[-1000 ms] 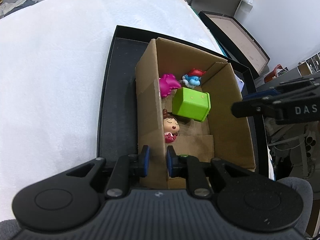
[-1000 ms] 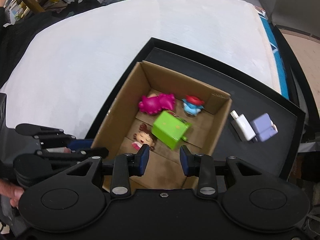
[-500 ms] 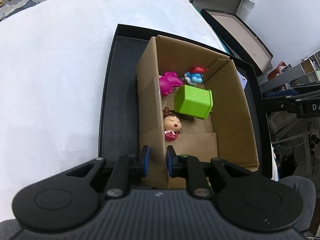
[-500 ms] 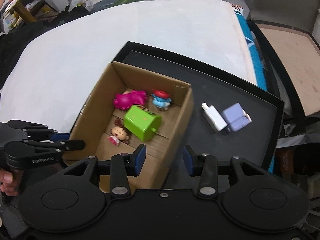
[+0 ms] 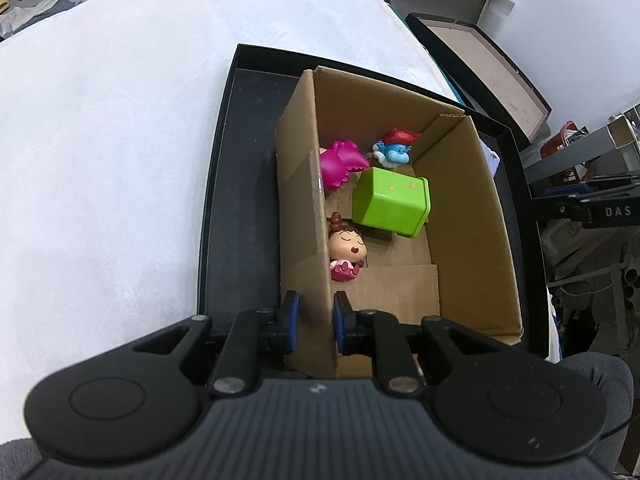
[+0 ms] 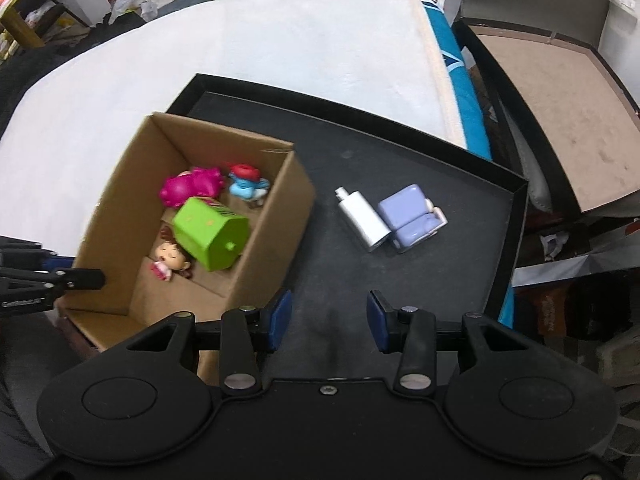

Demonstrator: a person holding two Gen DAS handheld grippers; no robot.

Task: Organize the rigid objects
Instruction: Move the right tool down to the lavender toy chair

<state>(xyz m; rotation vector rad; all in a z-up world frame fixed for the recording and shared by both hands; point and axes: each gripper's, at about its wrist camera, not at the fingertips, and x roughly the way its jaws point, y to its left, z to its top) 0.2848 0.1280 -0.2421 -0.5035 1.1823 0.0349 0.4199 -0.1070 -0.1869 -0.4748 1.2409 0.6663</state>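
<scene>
the left gripper (image 5: 313, 316) is clamped on the near left wall of the cardboard box (image 5: 472, 216), 1 blue pad outside the wall and 1 inside, both pressed against the cardboard. the box sits open-topped at the left end of a shallow black tray (image 6: 400, 152), which lies on a white padded surface (image 6: 280, 52).

inside the box are 4 toys. a lime green cube-shaped toy (image 6: 210, 232) lies tilted on its side near the middle. a magenta figure (image 6: 192, 186) sits toward the far left corner, and a small blue figure with a red hat (image 6: 246, 184) is just beside it against the far wall. a little doll with a brown hair bun and pink dress (image 6: 170, 260) lies on its back beside the green cube, close to the left wall.

the right gripper (image 6: 329, 316) hangs over bare tray floor just right of the box, its jaws parted with nothing between them. farther along the tray, well apart from the gripper, a white charger plug (image 6: 362, 218) and a lavender block-shaped gadget (image 6: 408, 216) lie touching side by side.

a second black tray with a brown base (image 6: 552, 112) stands beyond the right edge of the padded surface. in the left wrist view a grey sleeve (image 5: 592, 380) shows at the lower right.
</scene>
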